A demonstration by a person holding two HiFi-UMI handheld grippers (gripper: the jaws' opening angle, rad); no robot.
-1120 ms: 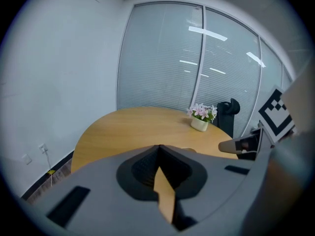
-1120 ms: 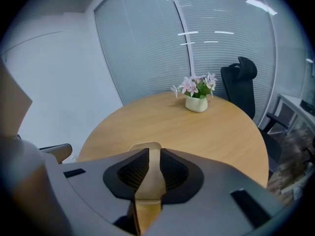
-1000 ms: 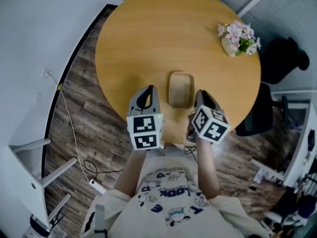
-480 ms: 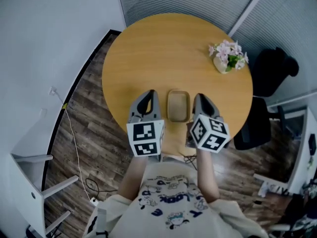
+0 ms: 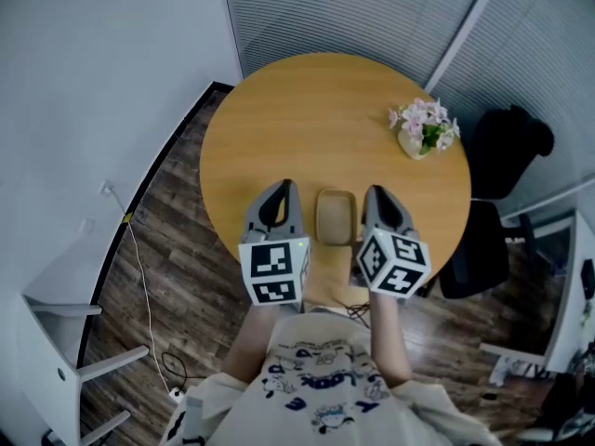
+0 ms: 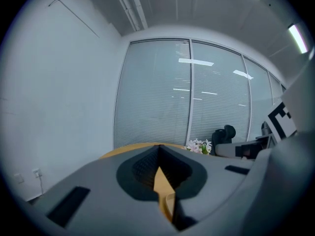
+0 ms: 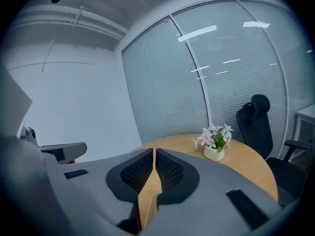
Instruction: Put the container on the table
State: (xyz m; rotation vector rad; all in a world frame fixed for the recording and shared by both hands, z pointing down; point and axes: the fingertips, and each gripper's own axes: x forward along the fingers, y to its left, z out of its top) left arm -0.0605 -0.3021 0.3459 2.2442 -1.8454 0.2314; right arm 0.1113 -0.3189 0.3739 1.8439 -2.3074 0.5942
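A shallow tan rectangular container [image 5: 336, 217] lies on the round wooden table [image 5: 307, 128], close to its near edge. My left gripper [image 5: 282, 190] is just left of it and my right gripper [image 5: 375, 193] just right, both apart from it. In the left gripper view the left gripper [image 6: 158, 149] has its jaws pressed together with nothing between them. The right gripper [image 7: 154, 151] is likewise shut and empty in the right gripper view.
A small pot of pink flowers [image 5: 420, 130] stands at the table's far right. A black office chair [image 5: 502, 156] is beyond the table's right side. White furniture [image 5: 56, 342] and a cable [image 5: 139, 258] lie on the floor at left. Blinds cover the glass wall [image 6: 162, 92].
The head view has pulled back, so the table looks smaller and farther up. The container now sits level with the grippers instead of ahead of them. Both jaws stay shut.
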